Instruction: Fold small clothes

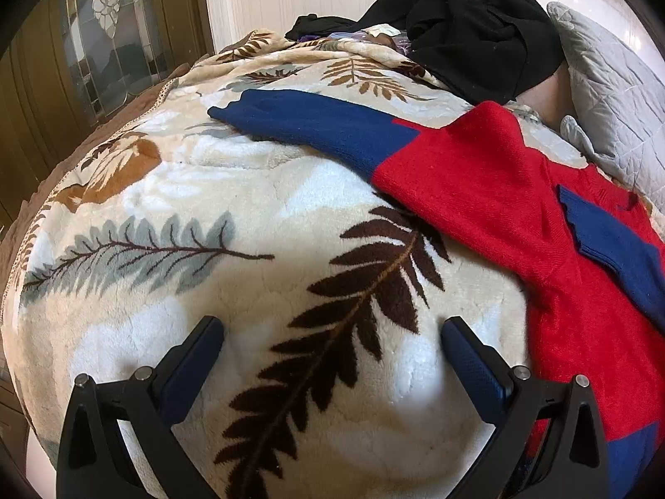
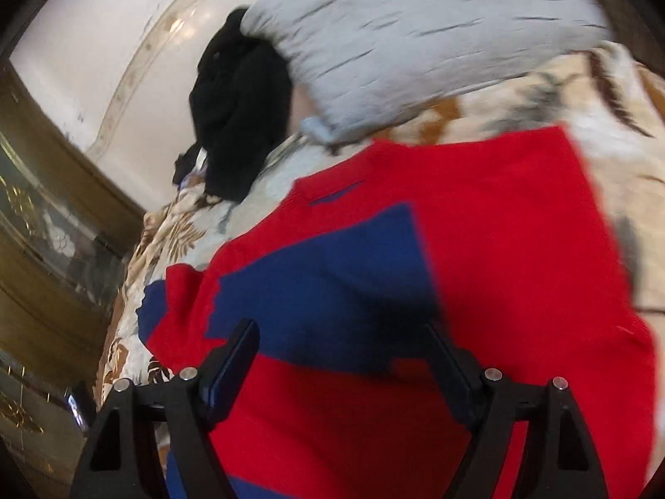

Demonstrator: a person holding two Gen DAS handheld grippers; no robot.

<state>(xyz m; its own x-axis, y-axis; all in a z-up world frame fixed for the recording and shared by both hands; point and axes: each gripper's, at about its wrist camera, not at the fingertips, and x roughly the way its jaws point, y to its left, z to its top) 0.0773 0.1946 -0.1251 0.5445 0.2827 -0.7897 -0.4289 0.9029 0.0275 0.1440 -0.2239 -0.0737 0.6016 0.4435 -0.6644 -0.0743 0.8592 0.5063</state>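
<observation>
1. Presently, left gripper (image 1: 332,332): jaws spread wide, holding nothing, low over the fleece blanket (image 1: 174,191). The sweater (image 1: 478,183) lies ahead and to its right; one blue-ended sleeve (image 1: 307,120) stretches out flat well ahead of the fingertips.

2. Right gripper (image 2: 341,332): jaws apart, nothing between them, directly over the sweater's body (image 2: 519,228). A folded-in blue sleeve (image 2: 332,274) lies just ahead of its fingertips, on top of the red knit.

3. Other stock: black clothes (image 1: 478,29) heaped far ahead of the left gripper; grey pillow (image 2: 415,41) beyond the sweater, ahead of the right gripper.

4. Risk, outstretched sleeve: soft knit on plush fleece likely drags; a pinch taken at the cuff alone may let the sleeve sag or twist as it is brought over.

5. Risk, blanket: a low pinch may catch fleece together with knit, lifting both and rumpling the laid-out body.

6. Risk, folded sleeve: the right gripper brushing across it could slide it off and undo that fold.

7. Risk, view: the right camera is motion-blurred, so edges are hard to judge.
</observation>
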